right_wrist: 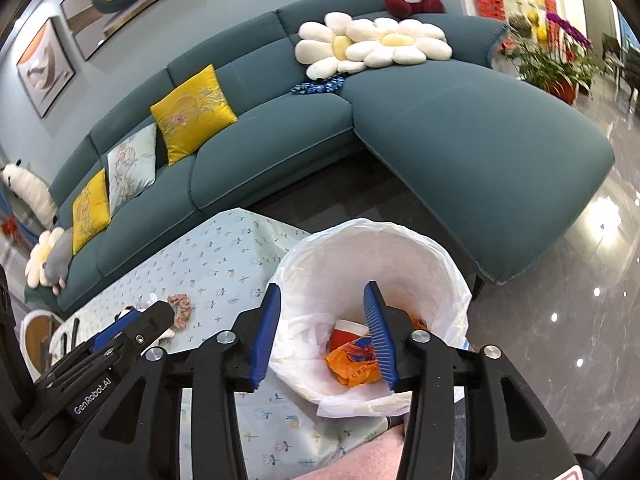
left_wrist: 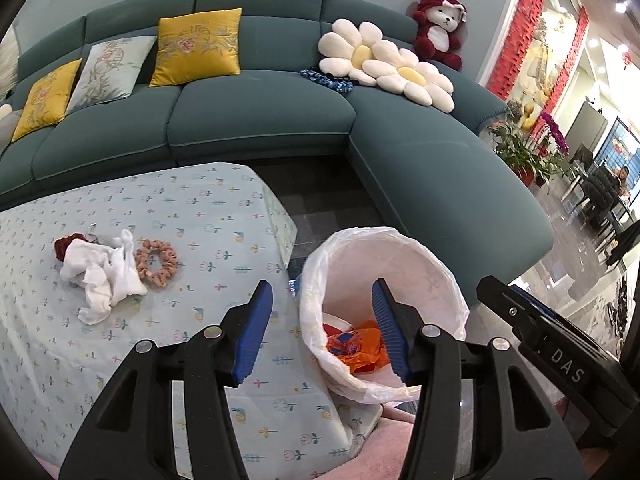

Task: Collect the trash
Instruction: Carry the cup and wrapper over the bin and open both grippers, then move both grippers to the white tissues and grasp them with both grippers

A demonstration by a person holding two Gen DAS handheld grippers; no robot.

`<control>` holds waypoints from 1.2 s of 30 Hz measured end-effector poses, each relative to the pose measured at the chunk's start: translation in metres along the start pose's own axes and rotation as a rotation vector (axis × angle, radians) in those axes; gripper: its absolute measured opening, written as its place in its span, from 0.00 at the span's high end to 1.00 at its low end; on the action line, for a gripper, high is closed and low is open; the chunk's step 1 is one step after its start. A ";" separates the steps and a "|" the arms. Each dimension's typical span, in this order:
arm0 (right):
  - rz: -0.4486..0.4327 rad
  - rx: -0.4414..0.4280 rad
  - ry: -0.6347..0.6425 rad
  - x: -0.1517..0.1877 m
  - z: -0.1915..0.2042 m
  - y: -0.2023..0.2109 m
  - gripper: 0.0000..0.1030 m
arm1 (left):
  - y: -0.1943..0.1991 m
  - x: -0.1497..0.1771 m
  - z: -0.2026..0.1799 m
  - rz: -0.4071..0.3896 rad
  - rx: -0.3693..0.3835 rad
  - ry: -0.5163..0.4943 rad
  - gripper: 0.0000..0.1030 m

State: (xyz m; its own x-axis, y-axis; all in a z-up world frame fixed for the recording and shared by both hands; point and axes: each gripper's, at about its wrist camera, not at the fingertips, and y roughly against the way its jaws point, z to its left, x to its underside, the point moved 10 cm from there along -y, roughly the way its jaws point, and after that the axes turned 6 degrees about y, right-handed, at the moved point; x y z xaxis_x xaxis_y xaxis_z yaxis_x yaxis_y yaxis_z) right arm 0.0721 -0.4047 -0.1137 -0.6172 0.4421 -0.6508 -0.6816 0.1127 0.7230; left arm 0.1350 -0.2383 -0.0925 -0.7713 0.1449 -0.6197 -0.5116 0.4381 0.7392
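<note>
Beside the table's [left_wrist: 224,216] right edge stands a white-lined trash bin [left_wrist: 440,264], holding an orange wrapper [left_wrist: 360,354] and red cup [right_wrist: 347,329]. Both the left gripper [left_wrist: 322,326] and right gripper [right_wrist: 322,326] hover over it, jaws parted, empty. Crumpled white tissue [left_wrist: 106,276] lies far left on the table beside a pink scrunchie [left_wrist: 158,264].

living room, teal sofa [left_wrist: 260,116], cushions [left_wrist: 198,46]

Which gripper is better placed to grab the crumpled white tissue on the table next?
Probably the left gripper: it sits on the table side, jaws open and empty, nearer the crumpled white tissue. The right gripper hangs over the bin.
</note>
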 end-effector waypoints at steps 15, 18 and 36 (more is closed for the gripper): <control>0.038 -0.057 0.088 0.012 0.074 -0.009 0.52 | 0.021 -0.004 0.079 -0.040 -0.088 0.112 0.36; 0.045 -0.069 0.115 0.017 0.093 -0.012 0.48 | 0.023 -0.002 0.100 -0.039 -0.114 0.134 0.36; 0.159 -0.156 0.237 0.065 0.209 -0.063 0.47 | 0.016 0.019 0.264 0.028 -0.285 0.321 0.31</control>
State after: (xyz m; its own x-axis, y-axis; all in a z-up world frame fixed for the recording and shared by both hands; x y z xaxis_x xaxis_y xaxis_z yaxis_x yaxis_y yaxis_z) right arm 0.1571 -0.1975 -0.1532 -0.7825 0.2214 -0.5820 -0.6102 -0.0865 0.7875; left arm 0.2118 0.0058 -0.1622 -0.8422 -0.1495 -0.5180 -0.5380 0.1685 0.8260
